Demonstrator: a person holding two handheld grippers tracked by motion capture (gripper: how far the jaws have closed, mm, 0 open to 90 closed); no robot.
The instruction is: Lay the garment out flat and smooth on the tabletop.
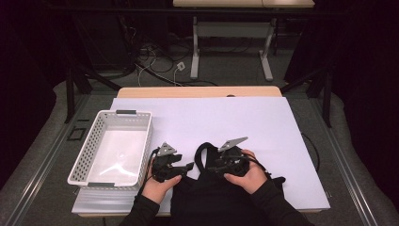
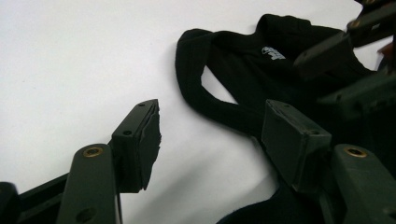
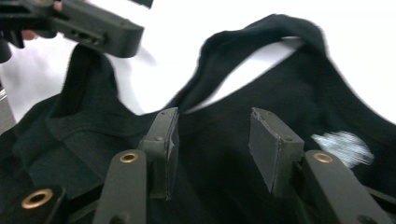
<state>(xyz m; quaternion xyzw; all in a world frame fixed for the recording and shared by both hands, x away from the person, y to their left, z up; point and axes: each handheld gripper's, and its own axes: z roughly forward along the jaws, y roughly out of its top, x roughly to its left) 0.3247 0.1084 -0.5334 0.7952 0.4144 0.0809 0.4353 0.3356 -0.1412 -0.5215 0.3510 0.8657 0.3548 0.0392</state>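
**Both tools hovering at the top's neckline**

From the high view, you are holding the left tool (image 1: 188,165) and the right tool (image 1: 210,165) over the black top (image 1: 211,197) lying at the desk (image 1: 263,122) near edge, beside the white basket (image 1: 141,141).

In the left gripper view, your jaws are standing released, the shoulder strap (image 2: 219,105) lying just ahead, running rightward.

In the right gripper view, your jaws are gaping over the fabric, pinching nothing; this tool looks nearer.

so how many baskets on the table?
1. The white perforated basket sits at the table's left edge, left of the black garment. More could lie beyond the frame.
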